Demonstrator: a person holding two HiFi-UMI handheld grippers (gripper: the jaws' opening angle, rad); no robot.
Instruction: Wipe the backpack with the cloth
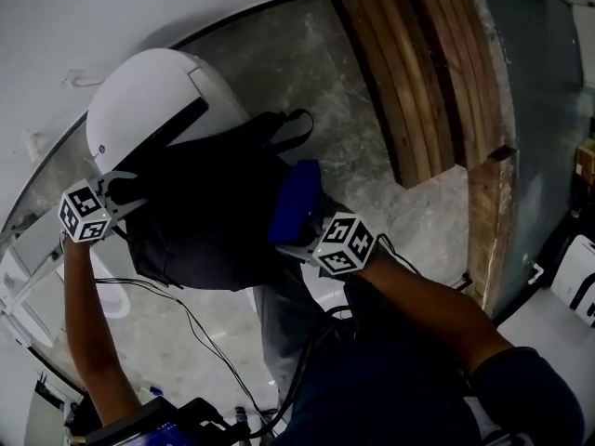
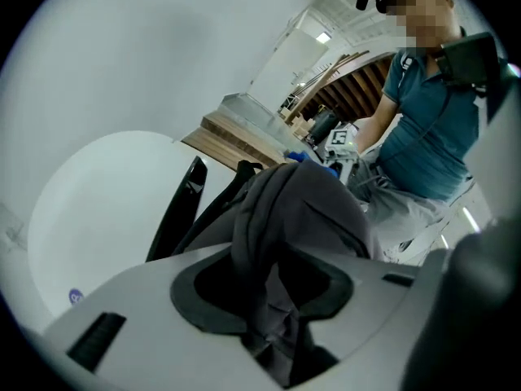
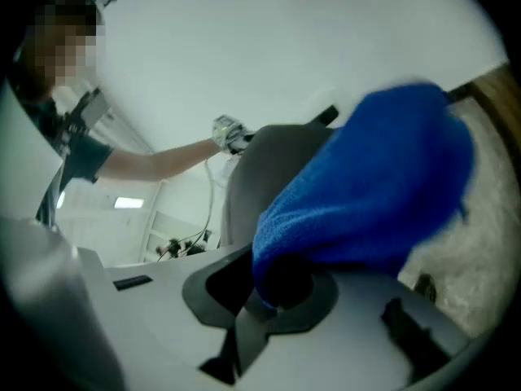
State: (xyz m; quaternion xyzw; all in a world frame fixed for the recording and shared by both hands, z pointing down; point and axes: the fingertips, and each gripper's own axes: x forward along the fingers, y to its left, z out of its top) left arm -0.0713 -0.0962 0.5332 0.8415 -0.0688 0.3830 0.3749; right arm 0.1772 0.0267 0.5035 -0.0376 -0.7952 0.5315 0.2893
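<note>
The left gripper (image 1: 128, 193), just below the white, smooth, dome-shaped shell (image 1: 139, 100), is pinching a bunched fold of the dark grey fabric backpack (image 1: 209, 221) with its jaws partly closed on the cloth of the bag. The right gripper (image 1: 290, 240), further from the dome on the bag's far side, is clamping a corner of the thick blue terry cloth (image 1: 297, 198), most of which is bulging out ahead of its jaws and lying against the backpack. The backpack is hanging slack just in front of the dome; whether anything is propping it from below is not showing. The main risk is likely sitting in that single pinch: only a soft fold is being gripped, so wiping pressure from the right side could be dragging the fabric through the jaws and letting the bag sag or drop. With nothing firm seen behind the bag, it may be swinging away from the cloth instead of being rubbed. The cloth, held by one corner, could be folding over or pulling free, and the strap loop nearest the dome might be catching a jaw.
</note>
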